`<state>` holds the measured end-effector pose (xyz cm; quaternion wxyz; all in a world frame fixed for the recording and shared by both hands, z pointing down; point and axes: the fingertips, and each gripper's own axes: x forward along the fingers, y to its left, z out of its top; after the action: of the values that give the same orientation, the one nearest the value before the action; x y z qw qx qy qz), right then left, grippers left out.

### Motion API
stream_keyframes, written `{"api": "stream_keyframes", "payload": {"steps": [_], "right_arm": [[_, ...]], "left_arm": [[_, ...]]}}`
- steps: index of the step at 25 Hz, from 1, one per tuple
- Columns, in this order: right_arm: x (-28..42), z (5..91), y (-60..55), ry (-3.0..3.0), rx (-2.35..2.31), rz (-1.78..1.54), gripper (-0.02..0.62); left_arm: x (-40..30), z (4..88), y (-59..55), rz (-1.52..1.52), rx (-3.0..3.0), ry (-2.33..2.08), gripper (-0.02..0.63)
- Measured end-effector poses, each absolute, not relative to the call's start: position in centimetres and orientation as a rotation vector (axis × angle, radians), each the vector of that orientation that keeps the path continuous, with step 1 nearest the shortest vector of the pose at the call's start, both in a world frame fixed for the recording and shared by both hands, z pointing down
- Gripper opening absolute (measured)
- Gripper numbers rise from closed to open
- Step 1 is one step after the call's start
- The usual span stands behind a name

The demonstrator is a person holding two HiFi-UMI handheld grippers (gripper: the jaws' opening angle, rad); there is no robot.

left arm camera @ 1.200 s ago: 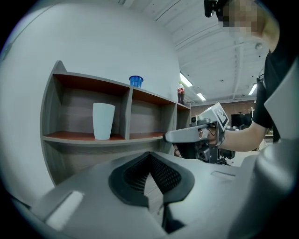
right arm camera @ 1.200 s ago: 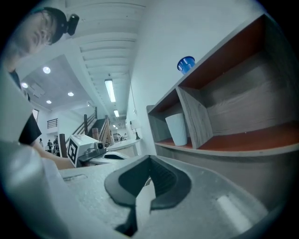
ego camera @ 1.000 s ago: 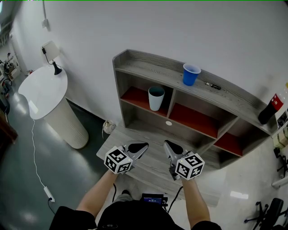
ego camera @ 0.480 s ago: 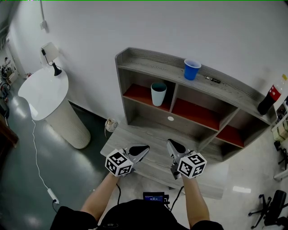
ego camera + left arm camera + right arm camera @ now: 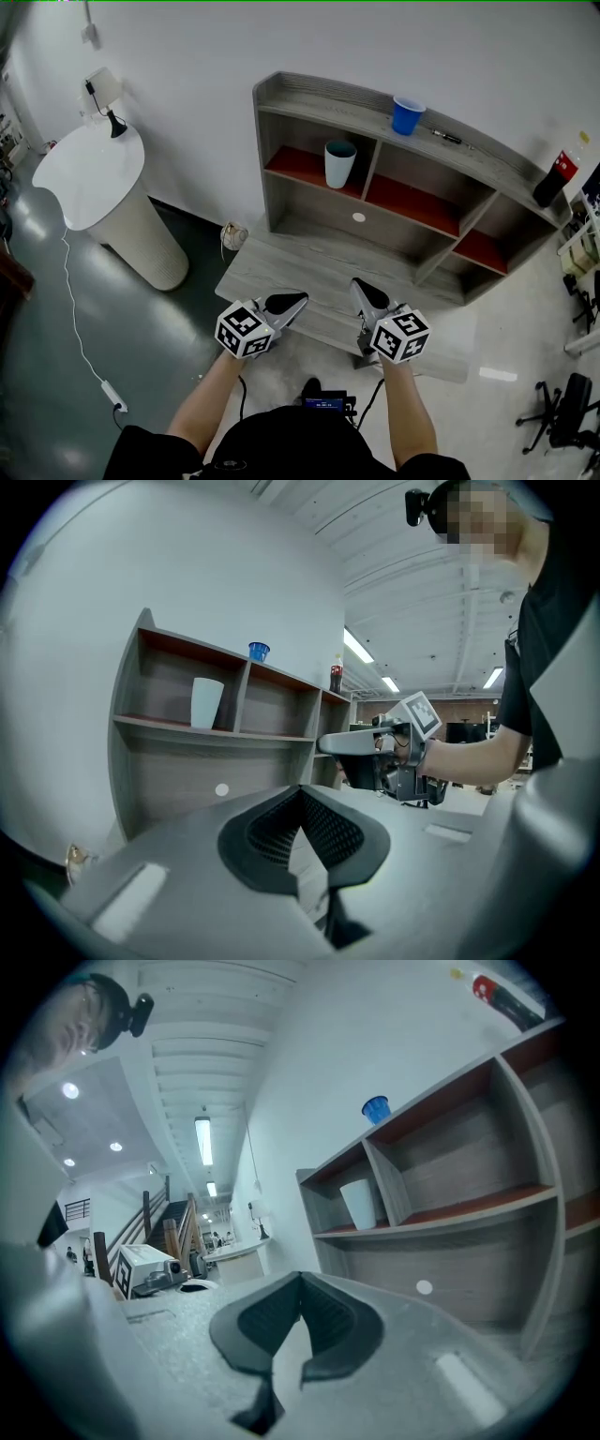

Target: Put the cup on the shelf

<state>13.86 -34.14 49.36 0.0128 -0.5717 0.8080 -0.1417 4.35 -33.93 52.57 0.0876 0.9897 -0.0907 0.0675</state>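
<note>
A white cup (image 5: 339, 163) stands upright in the upper left compartment of the grey wooden shelf (image 5: 309, 98), on its red board. It also shows in the left gripper view as the white cup (image 5: 206, 702) and in the right gripper view as the white cup (image 5: 357, 1204). A blue cup (image 5: 407, 115) stands on the shelf's top. My left gripper (image 5: 298, 302) and right gripper (image 5: 359, 286) hang side by side over the front edge of the shelf's base board, well short of the cup. Both are shut with nothing between their jaws.
A dark cola bottle (image 5: 553, 180) and a pen (image 5: 447, 138) are on the shelf top to the right. A white round pedestal table (image 5: 89, 173) with a small lamp stands at the left. A cable runs along the floor, and an office chair (image 5: 562, 422) stands at the right.
Both grippers have drawn back from over the shelf's base board to its front edge, and the whole shelf now sits farther away in the head view. Jaws stayed shut.
</note>
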Motion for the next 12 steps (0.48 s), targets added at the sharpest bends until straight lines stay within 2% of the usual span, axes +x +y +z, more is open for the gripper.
{"api": "stream_keyframes", "payload": {"steps": [12], "right_arm": [[11.5,49.9,-26.9,2.494,-1.857,-0.406,-0.003]], "left_arm": [[2.6,53.7,-27.3,0.212,2.96,-0.164,0.003]]}}
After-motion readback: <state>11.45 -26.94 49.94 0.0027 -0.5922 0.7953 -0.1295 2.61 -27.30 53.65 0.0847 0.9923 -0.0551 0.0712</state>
